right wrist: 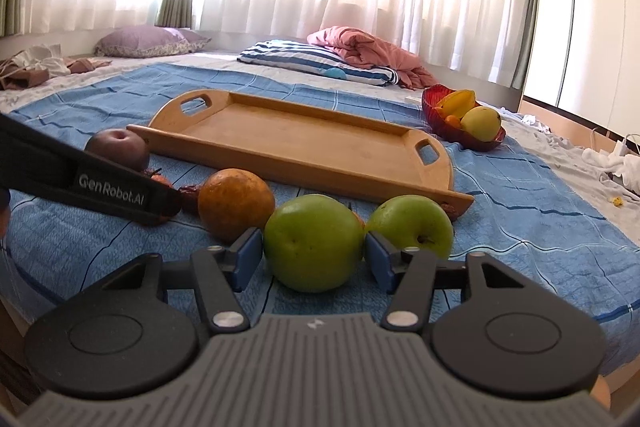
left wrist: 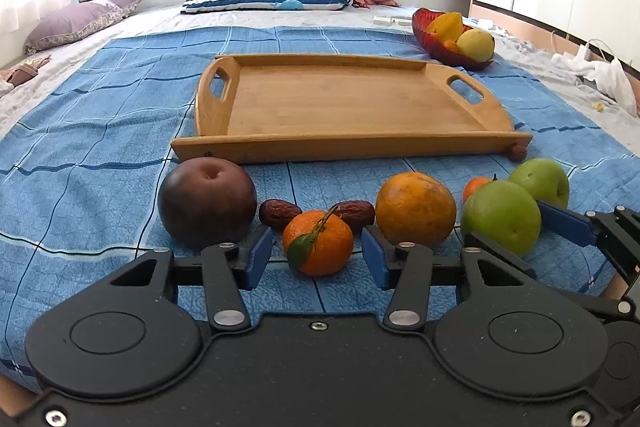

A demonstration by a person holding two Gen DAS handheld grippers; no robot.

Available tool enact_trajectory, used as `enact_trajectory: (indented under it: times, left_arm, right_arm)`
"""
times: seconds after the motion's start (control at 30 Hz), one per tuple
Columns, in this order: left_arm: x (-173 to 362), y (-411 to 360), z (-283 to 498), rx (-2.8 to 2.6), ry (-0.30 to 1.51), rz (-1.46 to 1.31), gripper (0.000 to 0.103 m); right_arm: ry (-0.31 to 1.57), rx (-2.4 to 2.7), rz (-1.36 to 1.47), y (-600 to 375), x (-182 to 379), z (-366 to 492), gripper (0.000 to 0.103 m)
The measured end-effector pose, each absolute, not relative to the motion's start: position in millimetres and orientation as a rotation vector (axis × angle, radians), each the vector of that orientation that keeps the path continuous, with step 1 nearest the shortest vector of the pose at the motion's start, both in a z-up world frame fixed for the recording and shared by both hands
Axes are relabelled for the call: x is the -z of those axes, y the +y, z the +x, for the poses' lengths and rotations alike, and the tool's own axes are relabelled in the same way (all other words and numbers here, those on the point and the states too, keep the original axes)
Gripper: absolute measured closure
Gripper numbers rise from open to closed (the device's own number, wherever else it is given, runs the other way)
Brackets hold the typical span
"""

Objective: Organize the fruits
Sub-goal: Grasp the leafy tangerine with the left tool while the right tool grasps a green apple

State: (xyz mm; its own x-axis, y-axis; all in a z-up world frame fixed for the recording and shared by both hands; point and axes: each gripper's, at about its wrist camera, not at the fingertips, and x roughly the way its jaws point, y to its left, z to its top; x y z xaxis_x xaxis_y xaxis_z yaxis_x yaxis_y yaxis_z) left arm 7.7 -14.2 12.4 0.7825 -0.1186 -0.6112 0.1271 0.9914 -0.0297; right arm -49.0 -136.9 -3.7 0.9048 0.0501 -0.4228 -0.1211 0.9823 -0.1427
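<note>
A row of fruit lay on the blue checked cloth before the bare wooden tray [left wrist: 348, 107]: dark red apple [left wrist: 207, 201] leftmost, two wrinkled dates [left wrist: 279, 213] behind a leafy mandarin [left wrist: 319, 242], a mottled orange [left wrist: 415, 209], two green apples [left wrist: 501, 217] touching. A red bowl [left wrist: 430, 41] farther right held yellow fruit.
</note>
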Motion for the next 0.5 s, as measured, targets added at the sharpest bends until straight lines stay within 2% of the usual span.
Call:
enact_trajectory:
  times: [0.5]
  left_arm:
    - [-4.7,-18.0,12.3,0.136,0.647,0.051,0.059]
  right_arm:
    - [0.411,-0.081,-0.217,-129.3,9.6,-42.5,0.033]
